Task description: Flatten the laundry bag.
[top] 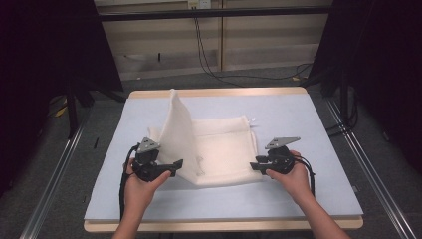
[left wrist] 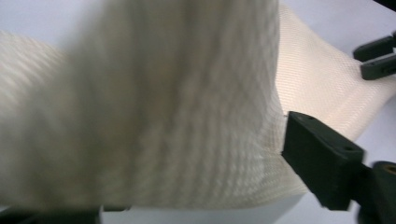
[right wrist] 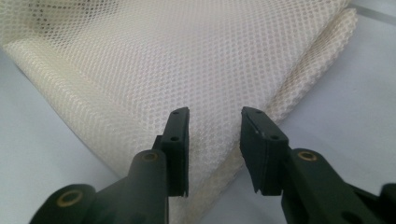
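- A cream mesh cloth (top: pixel 219 149), perhaps a mesh laundry bag, lay folded in the middle of the pale blue table mat (top: pixel 298 199). It was nearer to the person's side than to the far edge.
- One flap of the cloth stood up in a tall peak (top: pixel 178 124) on the left side. I judged that it was being folded over toward the right, so it was caught in the air and not yet laid flat.
- The left gripper (top: pixel 175 164) was just beside the foot of this peak, pointing toward the cloth. In the left gripper view its jaws stood wide apart, and the blurred fabric (left wrist: pixel 177 102) hung between them without being pressed. So this gripper seemed to have let the flap go, probably so that it could fall by its own weight.
- The right gripper (top: pixel 254 166) was at the near right corner of the cloth. In the right gripper view its jaws stood partly apart over the folded corner (right wrist: pixel 212 154), one on each side, and did not pinch it.
- In my judgement the right gripper waited there either to hold the corner down or to take it, so that the lower layers would not slide.
- A dark cable (top: pixel 206 55) hung behind the table and had no part in the work.
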Demonstrator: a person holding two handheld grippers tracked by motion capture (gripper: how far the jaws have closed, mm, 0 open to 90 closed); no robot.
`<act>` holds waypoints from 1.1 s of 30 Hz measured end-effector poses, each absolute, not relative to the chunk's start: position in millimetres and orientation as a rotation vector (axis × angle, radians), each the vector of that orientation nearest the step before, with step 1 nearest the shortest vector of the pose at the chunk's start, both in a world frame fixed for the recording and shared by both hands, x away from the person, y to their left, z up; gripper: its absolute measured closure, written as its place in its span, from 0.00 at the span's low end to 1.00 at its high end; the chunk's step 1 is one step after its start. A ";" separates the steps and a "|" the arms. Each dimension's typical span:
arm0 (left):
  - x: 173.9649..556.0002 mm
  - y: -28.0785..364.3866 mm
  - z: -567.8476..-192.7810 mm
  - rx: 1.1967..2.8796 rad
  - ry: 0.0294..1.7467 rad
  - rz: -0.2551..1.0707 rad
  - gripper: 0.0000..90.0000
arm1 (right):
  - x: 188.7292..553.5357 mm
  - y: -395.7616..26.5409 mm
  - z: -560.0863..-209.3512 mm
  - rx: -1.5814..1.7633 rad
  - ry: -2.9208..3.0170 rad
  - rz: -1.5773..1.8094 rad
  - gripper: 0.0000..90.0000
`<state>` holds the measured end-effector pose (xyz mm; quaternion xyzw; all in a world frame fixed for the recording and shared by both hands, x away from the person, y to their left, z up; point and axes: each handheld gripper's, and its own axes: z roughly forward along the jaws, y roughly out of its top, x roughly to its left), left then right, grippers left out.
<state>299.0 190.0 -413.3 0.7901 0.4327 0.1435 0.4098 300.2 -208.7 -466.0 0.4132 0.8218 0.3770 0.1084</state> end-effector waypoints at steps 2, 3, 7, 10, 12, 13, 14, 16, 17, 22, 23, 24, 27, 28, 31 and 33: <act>299.8 197.6 -412.8 1.972 1.115 0.357 0.20 | 300.4 -208.0 -466.5 1.231 2.431 1.108 0.79; 300.1 201.8 -412.6 1.978 1.124 0.357 0.19 | 300.6 -208.1 -466.5 1.228 2.433 1.101 0.82; 300.7 215.0 -416.3 1.969 1.162 0.349 0.18 | 301.8 -210.5 -466.2 1.246 2.449 1.103 0.94; 302.7 223.6 -418.1 1.957 1.195 0.332 0.16 | 301.8 -210.8 -465.4 1.247 2.456 1.090 0.98; 304.3 228.4 -416.9 1.940 1.215 0.332 0.15 | 302.0 -210.8 -465.7 1.234 2.456 1.079 0.99; 304.9 230.9 -415.8 1.947 1.218 0.329 0.15 | 301.9 -210.8 -465.5 1.233 2.454 1.076 0.99; 305.6 232.9 -415.1 1.948 1.220 0.325 0.14 | 302.0 -210.8 -465.6 1.233 2.454 1.085 1.00; 306.8 234.9 -415.7 1.959 1.230 0.319 0.14 | 301.9 -211.8 -465.2 1.216 2.453 1.077 1.00; 307.8 235.9 -416.8 1.962 1.240 0.306 0.14 | 301.6 -212.1 -464.9 1.214 2.454 1.074 1.00; 307.6 245.1 -418.8 1.974 1.265 0.322 0.13 | 300.7 -213.9 -464.6 1.222 2.452 1.061 1.00; 307.1 246.9 -419.1 1.972 1.272 0.335 0.13 | 300.7 -214.5 -464.9 1.220 2.451 1.060 1.00; 307.0 248.1 -420.2 1.950 1.288 0.338 0.14 | 300.8 -214.8 -464.7 1.226 2.448 1.053 1.00; 309.6 255.1 -424.9 1.956 1.307 0.329 0.17 | 301.1 -217.1 -464.0 1.236 2.439 1.059 1.00; 310.8 257.2 -426.7 1.960 1.318 0.322 0.18 | 300.7 -218.0 -463.2 1.237 2.431 1.052 1.00; 313.9 257.9 -432.8 1.983 1.328 0.316 0.20 | 299.9 -220.9 -461.3 1.246 2.425 1.022 1.00; 316.8 256.6 -437.4 1.983 1.342 0.302 0.22 | 300.2 -222.9 -460.7 1.273 2.403 1.051 0.98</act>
